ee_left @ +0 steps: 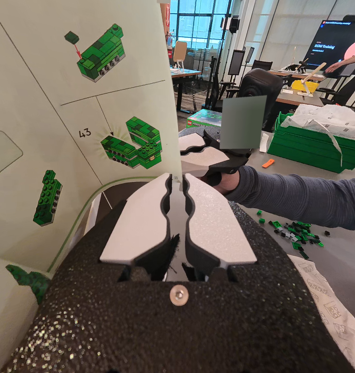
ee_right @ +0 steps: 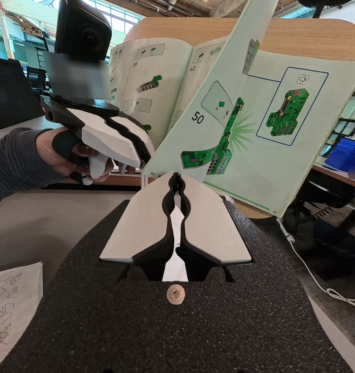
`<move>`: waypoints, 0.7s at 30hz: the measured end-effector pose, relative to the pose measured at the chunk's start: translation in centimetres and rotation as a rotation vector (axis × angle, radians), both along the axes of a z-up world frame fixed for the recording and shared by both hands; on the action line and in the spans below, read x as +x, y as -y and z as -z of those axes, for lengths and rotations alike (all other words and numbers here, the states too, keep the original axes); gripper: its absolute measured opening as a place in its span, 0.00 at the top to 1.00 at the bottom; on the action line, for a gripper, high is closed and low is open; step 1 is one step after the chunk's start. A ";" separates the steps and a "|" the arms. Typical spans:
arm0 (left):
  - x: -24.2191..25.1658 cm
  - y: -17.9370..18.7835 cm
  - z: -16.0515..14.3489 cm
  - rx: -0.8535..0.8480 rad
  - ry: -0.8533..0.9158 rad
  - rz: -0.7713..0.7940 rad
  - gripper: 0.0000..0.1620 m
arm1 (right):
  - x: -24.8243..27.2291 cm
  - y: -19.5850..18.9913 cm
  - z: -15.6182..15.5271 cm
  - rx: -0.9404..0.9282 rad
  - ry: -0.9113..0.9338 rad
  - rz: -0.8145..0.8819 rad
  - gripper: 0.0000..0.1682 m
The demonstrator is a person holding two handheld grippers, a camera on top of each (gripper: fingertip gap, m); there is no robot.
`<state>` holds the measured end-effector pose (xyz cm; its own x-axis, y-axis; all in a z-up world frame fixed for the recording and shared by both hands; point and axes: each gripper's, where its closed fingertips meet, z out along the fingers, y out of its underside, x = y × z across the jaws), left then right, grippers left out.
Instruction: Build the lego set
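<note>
The instruction booklet (ee_left: pixel 71 121) stands open and upright, showing green model steps. My left gripper (ee_left: pixel 176 178) is shut on the bottom corner of one page. My right gripper (ee_right: pixel 176 176) is shut on the bottom edge of a lifted page (ee_right: pixel 243 131) of the booklet. The right gripper's fingers (ee_left: pixel 201 161) reach behind that page edge in the left wrist view. The left gripper's fingers (ee_right: pixel 112 137) meet the page's lower left corner in the right wrist view. Loose green, grey and black lego pieces (ee_left: pixel 297 234) lie on the grey table to the right.
A green bin (ee_left: pixel 313 147) with crumpled paper stands at the back right, an orange brick separator (ee_left: pixel 268 163) in front of it. A lego box (ee_left: pixel 205 119) sits behind. A paper bag (ee_left: pixel 330 302) lies near right. The booklet leans on a wooden stand (ee_right: pixel 213 26). A white cable (ee_right: pixel 313 282) runs past the right edge.
</note>
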<state>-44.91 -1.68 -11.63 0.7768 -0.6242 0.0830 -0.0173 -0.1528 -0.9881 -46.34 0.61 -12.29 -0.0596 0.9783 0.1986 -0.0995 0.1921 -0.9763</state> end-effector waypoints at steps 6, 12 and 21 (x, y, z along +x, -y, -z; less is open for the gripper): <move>0.3 0.2 -0.3 0.006 0.021 0.028 0.94 | 0.0 0.0 0.0 0.002 0.001 0.000 1.00; 0.1 -0.3 0.3 -0.007 -0.022 -0.007 0.99 | -0.1 0.0 -0.1 0.000 0.001 -0.004 1.00; -0.1 -0.4 0.8 0.010 -0.099 -0.038 1.00 | 0.1 -0.1 -0.1 0.003 -0.001 0.002 1.00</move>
